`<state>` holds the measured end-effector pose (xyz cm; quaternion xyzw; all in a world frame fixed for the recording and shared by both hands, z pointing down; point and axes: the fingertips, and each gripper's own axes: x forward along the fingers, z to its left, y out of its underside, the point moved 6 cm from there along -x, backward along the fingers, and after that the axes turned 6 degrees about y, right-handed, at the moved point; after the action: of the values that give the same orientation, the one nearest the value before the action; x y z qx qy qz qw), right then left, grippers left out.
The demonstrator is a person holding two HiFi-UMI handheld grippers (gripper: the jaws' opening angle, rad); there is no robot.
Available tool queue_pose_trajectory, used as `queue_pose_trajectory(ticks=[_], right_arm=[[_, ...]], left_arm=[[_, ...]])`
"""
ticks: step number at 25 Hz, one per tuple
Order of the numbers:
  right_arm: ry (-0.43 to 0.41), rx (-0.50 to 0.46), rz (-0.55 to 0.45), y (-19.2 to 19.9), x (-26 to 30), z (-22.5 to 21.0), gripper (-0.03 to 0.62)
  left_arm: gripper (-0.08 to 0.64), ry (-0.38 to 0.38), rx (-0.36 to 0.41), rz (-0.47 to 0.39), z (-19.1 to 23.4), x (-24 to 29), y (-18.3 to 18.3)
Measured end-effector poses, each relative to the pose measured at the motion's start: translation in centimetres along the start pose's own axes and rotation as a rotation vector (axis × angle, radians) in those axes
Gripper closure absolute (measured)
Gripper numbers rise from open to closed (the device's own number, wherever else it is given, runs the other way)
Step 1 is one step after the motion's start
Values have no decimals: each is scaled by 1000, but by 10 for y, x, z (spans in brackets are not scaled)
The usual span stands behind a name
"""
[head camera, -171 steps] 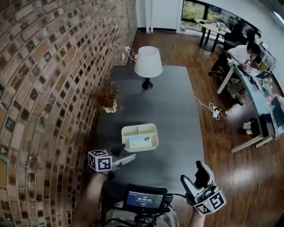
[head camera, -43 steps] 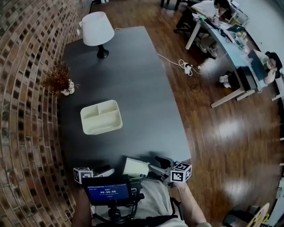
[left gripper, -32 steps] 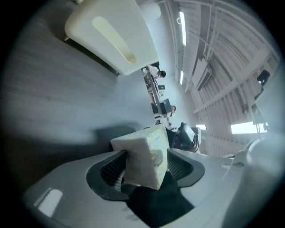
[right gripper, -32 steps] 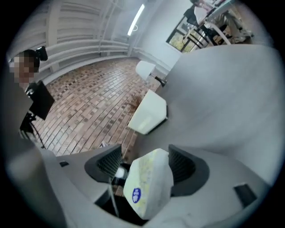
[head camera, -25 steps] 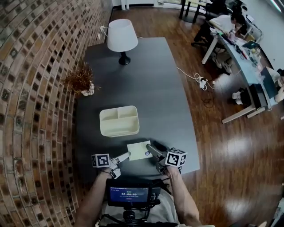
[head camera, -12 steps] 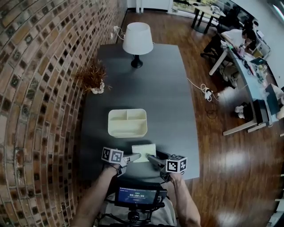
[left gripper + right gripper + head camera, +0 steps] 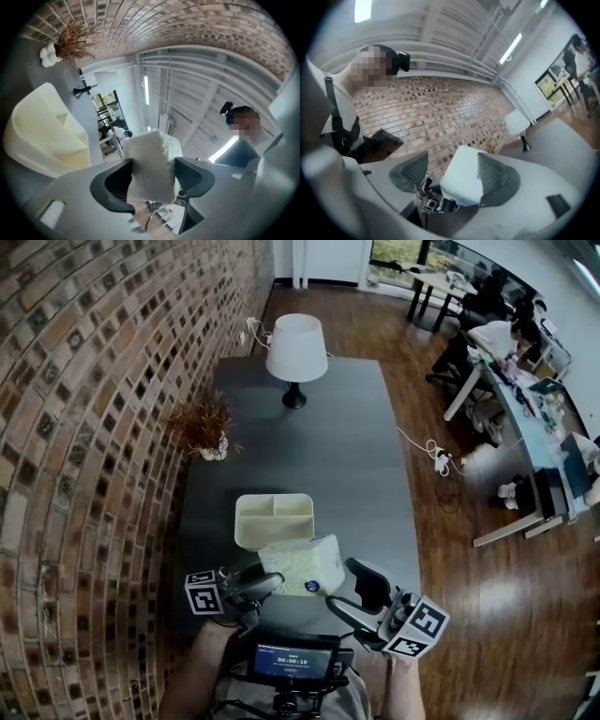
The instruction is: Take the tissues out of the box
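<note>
Dark grey table [image 7: 375, 474] along a brick wall [image 7: 84, 427], with a white-shaded lamp [image 7: 296, 350] at the far end and a dried plant [image 7: 202, 423] in a pale vase close to the wall. Nearer, on the tabletop, a cream divided tray [image 7: 274, 519]. Just on the near side of it, held up clear of the table, the tissue pack [image 7: 305, 563], out of the tray and between both grippers. Left gripper [image 7: 152, 171] partly open, jaws having just been closing, both pads pressing on one end of the pack. Right gripper [image 7: 452, 173] set wider than the pack's other end: pack against one pad, a visible gap to the other. Wooden floor and desks with seated people off to the right.
</note>
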<state>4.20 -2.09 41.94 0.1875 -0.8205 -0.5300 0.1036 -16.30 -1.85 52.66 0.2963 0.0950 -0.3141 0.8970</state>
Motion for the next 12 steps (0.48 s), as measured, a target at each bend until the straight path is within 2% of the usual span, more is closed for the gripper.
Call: queue_pose_trajectory(ticks=[3, 7, 9, 12], right_arm=[[-4, -35, -135, -34, -16, 10, 265], [50, -62, -183, -46, -38, 6, 265], [94, -49, -194, -45, -46, -1, 265], [146, -32, -234, -48, -49, -9, 265]], left_arm=[[276, 107, 11, -162, -25, -6, -34], [281, 238, 37, -362, -64, -12, -94], [281, 280, 66, -410, -81, -9, -122], [281, 315, 118, -430, -99, -3, -151]])
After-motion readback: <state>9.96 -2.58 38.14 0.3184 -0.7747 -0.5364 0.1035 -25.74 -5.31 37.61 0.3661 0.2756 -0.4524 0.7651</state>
